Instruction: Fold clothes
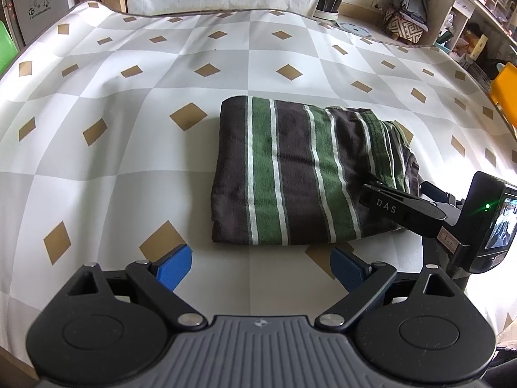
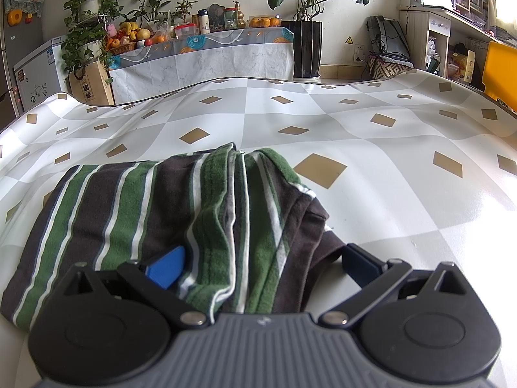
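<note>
A brown, green and white striped garment (image 1: 290, 174) lies folded into a thick rectangle on the checked tablecloth (image 1: 129, 148). My left gripper (image 1: 260, 270) is open just in front of the garment's near edge, its blue pads (image 1: 174, 268) touching nothing. The right gripper (image 1: 404, 207) appears in the left wrist view at the garment's right side. In the right wrist view the right gripper (image 2: 263, 266) stands open astride the bunched right end of the garment (image 2: 181, 210), with cloth lying between its blue pads (image 2: 166, 268). The jaws are wide apart and not pinching the cloth.
The cloth-covered table (image 2: 371, 148) extends far and wide around the garment. Beyond its far edge stand a tall black planter (image 2: 307, 48), a sideboard with fruit and jars (image 2: 200, 48), a cardboard box (image 2: 90, 84) and shelves (image 2: 436, 42). A yellow chair (image 2: 501, 68) is at the right.
</note>
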A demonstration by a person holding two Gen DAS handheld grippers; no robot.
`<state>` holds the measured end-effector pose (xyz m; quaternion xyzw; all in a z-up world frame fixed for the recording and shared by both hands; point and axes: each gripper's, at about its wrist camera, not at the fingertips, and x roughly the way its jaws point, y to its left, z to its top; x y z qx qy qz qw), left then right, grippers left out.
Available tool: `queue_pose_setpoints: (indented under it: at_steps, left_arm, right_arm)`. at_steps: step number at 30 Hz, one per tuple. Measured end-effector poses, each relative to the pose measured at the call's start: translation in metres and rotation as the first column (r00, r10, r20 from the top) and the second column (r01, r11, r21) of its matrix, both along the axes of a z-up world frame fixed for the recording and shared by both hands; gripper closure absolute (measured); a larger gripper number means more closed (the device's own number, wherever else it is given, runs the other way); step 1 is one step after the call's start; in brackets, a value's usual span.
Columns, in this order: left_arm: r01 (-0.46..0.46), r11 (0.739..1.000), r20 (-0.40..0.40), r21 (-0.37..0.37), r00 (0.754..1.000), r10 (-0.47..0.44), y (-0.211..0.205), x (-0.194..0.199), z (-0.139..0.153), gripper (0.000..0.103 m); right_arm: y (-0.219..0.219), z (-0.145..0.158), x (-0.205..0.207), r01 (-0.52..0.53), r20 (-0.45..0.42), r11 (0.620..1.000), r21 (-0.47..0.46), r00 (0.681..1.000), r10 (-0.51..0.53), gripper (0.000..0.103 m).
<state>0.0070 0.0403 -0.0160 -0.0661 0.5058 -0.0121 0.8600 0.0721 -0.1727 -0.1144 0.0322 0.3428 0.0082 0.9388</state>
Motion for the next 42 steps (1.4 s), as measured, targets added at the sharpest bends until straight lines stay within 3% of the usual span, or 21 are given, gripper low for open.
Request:
queue_pose_setpoints:
  at_steps: [13,22,42]
  left_arm:
    - [-0.021,1.000,0.005,0.023,1.000,0.021,0.0046,-0.0015,0.0003,0.010]
    - [0.003,0.997,-0.005,0.078,1.000,-0.002,-0.0013,-0.0035,-0.0048,0.010]
    - [0.002,0.997,-0.003,0.082,1.000,-0.002,0.0002,-0.0032,-0.0046,0.010]
  right_arm:
    - [0.0000,-0.0001,0.0000,0.000,0.000,1.000,0.000,1.000,0.000,0.000]
    - [0.0001,-0.0001,0.0000,0.000,0.000,1.000,0.000,1.000,0.000,0.000]
    - [-0.0001,0.0000,0.0000,0.000,0.000,1.000,0.000,1.000,0.000,0.000]
